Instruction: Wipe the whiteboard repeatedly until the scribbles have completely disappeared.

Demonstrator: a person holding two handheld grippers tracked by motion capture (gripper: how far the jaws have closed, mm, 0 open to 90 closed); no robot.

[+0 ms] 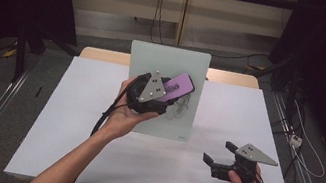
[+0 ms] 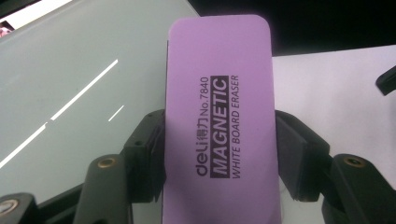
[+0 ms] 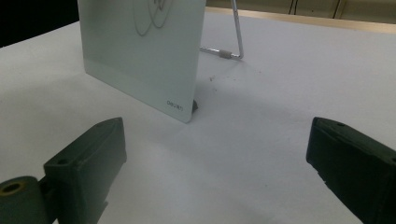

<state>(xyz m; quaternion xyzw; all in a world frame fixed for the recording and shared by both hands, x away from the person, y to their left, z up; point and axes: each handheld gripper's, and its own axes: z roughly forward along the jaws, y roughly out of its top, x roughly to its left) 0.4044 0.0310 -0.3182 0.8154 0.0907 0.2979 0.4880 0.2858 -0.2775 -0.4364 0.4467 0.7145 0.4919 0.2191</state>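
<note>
- Left gripper [image 1: 171,93] is up in front of the whiteboard [image 1: 169,59], and it's got a firm clamp on the purple eraser [image 1: 178,87].
- From the left gripper view the eraser [image 2: 219,121] sits lengthwise between the two black jaws, both pads pressed against its long sides; the label reads "MAGNETIC WHITE BOARD ERASER".
- Eraser's far end is over the board's face in the high view, tilted up to the right, just above some faint scribbles [image 1: 180,105]. Whether it's actually touching the glass, can't tell.
- The board stands upright near the middle of the white table [image 1: 69,120], leaning on a wire stand [image 3: 236,42] behind it.
- Right gripper [image 1: 218,152] is low near the table's right front, well away from the board, jaws spread wide with nothing between them.
- In the right gripper view, the board's lower corner [image 3: 180,105] sits ahead of those parted jaws, bare tabletop between.
</note>
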